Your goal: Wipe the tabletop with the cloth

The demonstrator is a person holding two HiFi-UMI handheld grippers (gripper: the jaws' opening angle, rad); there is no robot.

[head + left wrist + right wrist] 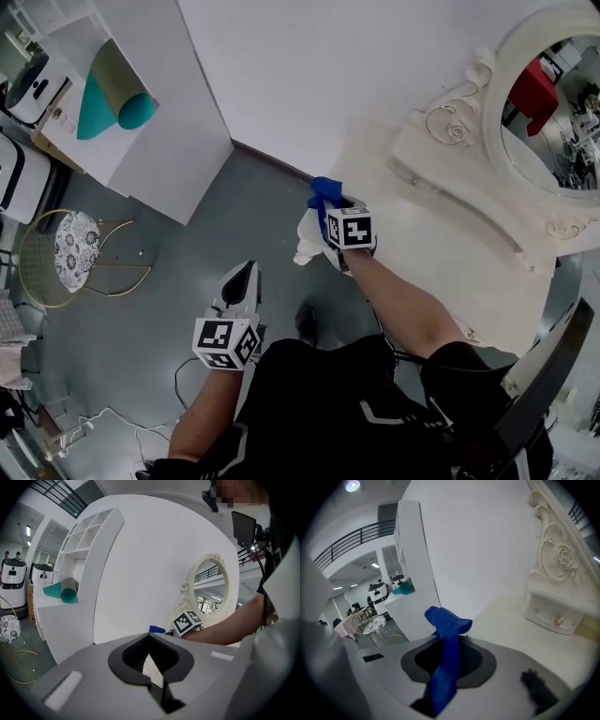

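A blue cloth [324, 189] is pinched in my right gripper [326, 200], which is shut on it at the near left corner of the cream tabletop [422, 234]. In the right gripper view the blue cloth [446, 644] sticks up out of the jaws of the right gripper [447, 641], above the tabletop [501, 618]. My left gripper [246, 274] hangs over the grey floor, left of the table and apart from it, jaws shut and holding nothing. From the left gripper view [152, 667] the cloth [157, 630] shows beside the right gripper's marker cube.
An ornate white mirror [553, 112] with small drawers [553, 616] stands at the table's back right. A white cabinet [141, 141] carries a teal roll [112, 98]. A gold wire chair [75, 248] and cables [141, 422] are on the floor at left.
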